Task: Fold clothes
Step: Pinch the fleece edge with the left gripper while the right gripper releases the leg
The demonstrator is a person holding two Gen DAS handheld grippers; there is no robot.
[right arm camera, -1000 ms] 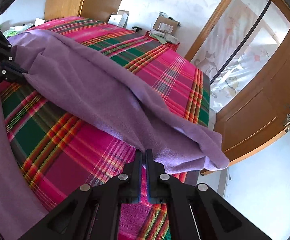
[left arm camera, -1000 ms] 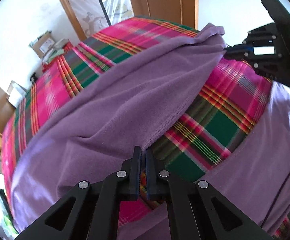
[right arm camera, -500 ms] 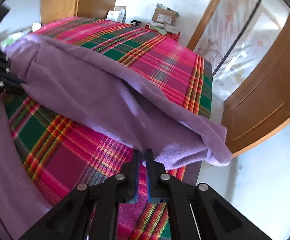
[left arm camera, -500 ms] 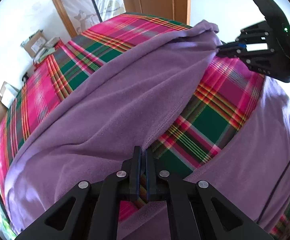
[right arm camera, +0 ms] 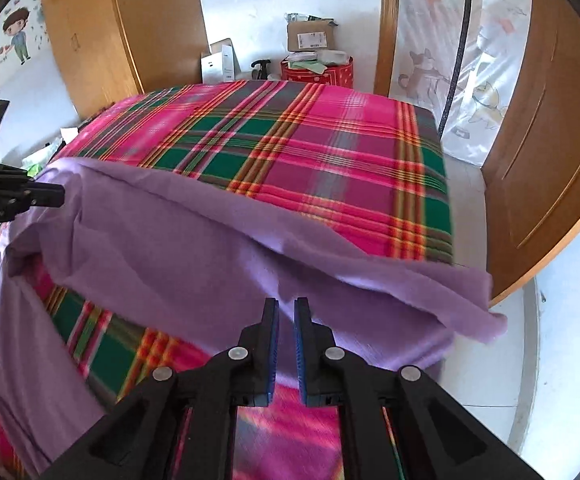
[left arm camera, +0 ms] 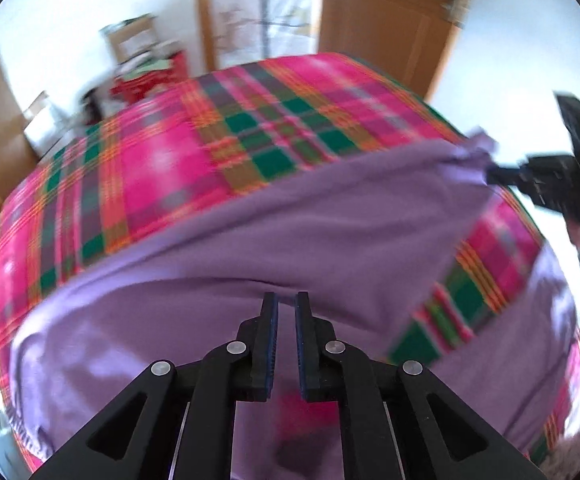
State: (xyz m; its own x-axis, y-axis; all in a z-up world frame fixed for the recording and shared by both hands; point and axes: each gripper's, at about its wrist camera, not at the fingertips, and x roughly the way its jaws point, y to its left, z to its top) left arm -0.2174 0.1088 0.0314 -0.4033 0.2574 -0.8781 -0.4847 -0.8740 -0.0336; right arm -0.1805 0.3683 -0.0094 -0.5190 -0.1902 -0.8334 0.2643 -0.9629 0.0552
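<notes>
Your left gripper (left arm camera: 286, 308) and right gripper (right arm camera: 286, 308), jaws just parted narrowly and empty, hang over the purple cloth (right arm camera: 210, 256) folded across the plaid bed (right arm camera: 310, 152); wooden doors (right arm camera: 542, 140), boxes (right arm camera: 310, 36) behind.

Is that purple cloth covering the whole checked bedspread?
No: the purple cloth covers only the near part, and the far half of the checked bedspread lies bare.
</notes>
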